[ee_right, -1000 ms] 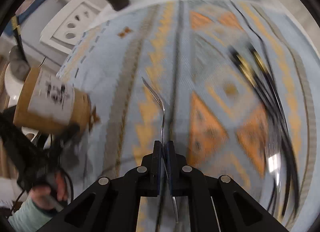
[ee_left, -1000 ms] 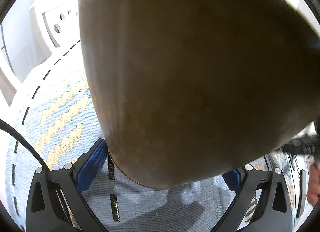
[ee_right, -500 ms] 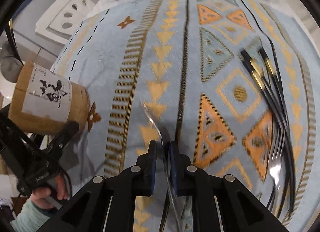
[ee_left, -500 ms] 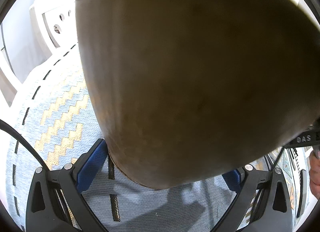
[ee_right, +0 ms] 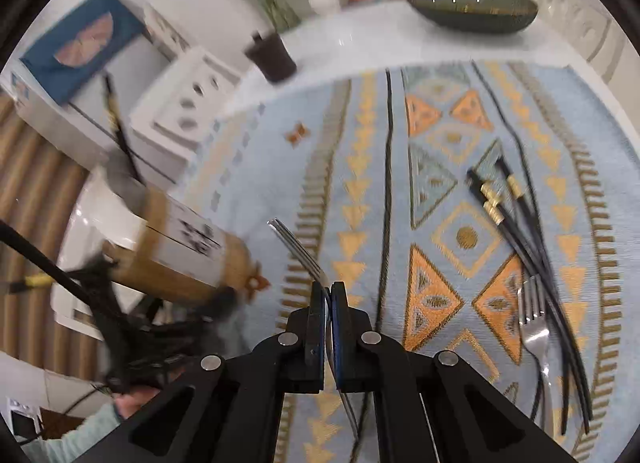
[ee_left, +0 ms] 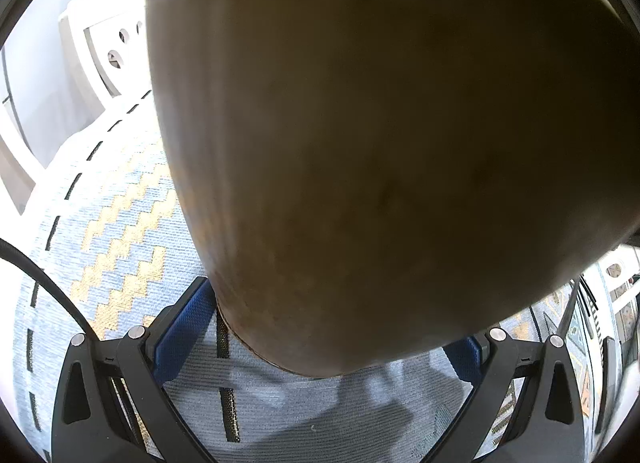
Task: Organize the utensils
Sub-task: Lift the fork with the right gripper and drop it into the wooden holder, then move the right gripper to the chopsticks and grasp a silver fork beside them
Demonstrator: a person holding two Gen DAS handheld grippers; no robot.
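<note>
My right gripper [ee_right: 328, 291] has its jaws closing on the neck of a silver fork [ee_right: 298, 249], pads pressing it, tines pointing up and left above the patterned mat [ee_right: 360, 167]. A tan wooden utensil holder [ee_right: 180, 251] with a white label is tilted at the left. My left gripper [ee_right: 132, 327] grips it, blurred. In the left wrist view the holder [ee_left: 380, 143] fills the frame, and my left gripper [ee_left: 328, 327] has both blue pads against its base. A black chopstick [ee_right: 116, 123] sticks out of the holder's mouth.
Several black chopsticks [ee_right: 516, 223] with gold bands and a second fork [ee_right: 534, 327] lie on the mat at the right. A dark bowl [ee_right: 472, 7] and a dark cup [ee_right: 272, 55] stand on the white table beyond. A white chair [ee_right: 188, 103] is at the left.
My right gripper has risen with the fork, lifting it off the mat, and now shows more of the far table. The left gripper and the holder have stayed put.
</note>
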